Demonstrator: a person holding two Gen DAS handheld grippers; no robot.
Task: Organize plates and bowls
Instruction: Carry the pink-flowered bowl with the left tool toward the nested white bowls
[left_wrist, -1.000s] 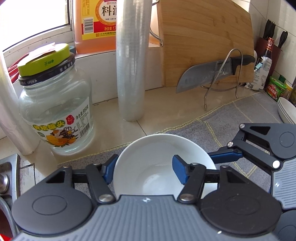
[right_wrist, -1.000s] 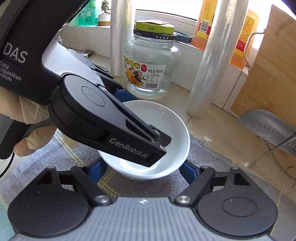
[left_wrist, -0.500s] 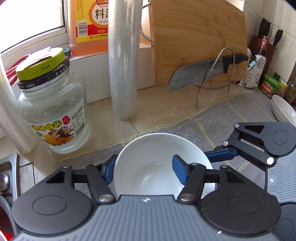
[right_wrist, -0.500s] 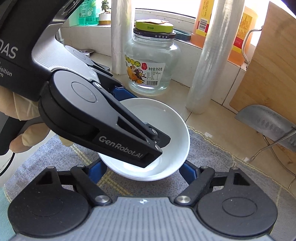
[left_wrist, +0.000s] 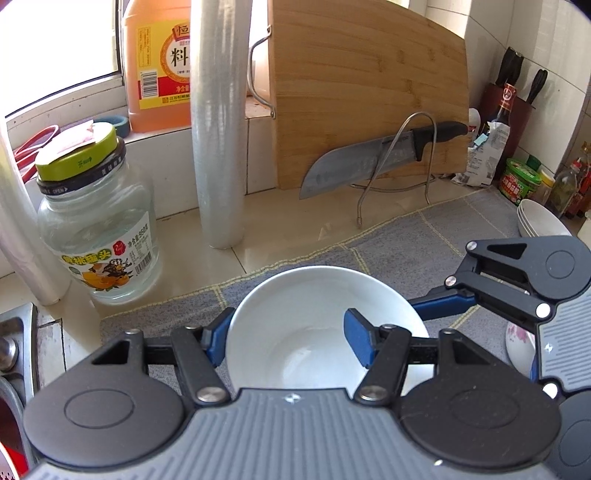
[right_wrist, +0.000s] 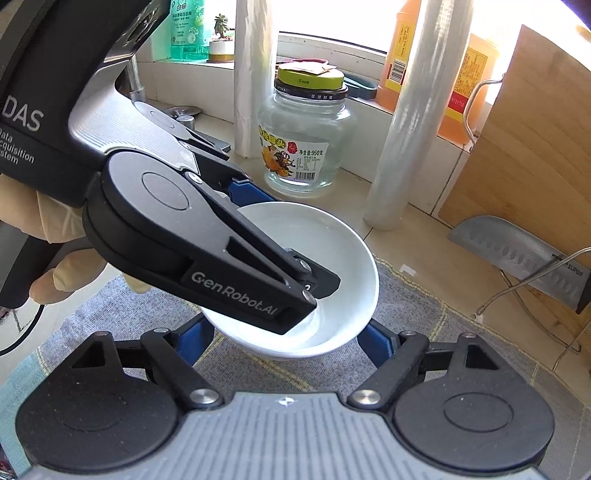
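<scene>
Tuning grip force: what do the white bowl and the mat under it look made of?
White bowl: probably glazed ceramic or porcelain; glossy, with soft highlights and a smooth rim. Mat: woven fabric; matte grey with a visible weave and pale yellow grid lines.

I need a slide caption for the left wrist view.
Left tongs grip a white bowl above a grey mat.

Both views sit on a gripper and look steeply down over the table from close above; the left wrist view faces the cutting board (left_wrist: 369, 92) at the table's back edge; the right wrist view looks across the left gripper (right_wrist: 288, 295); both share the white bowl (left_wrist: 295, 314), jar (left_wrist: 99, 236) and knife (left_wrist: 354, 170).
</scene>
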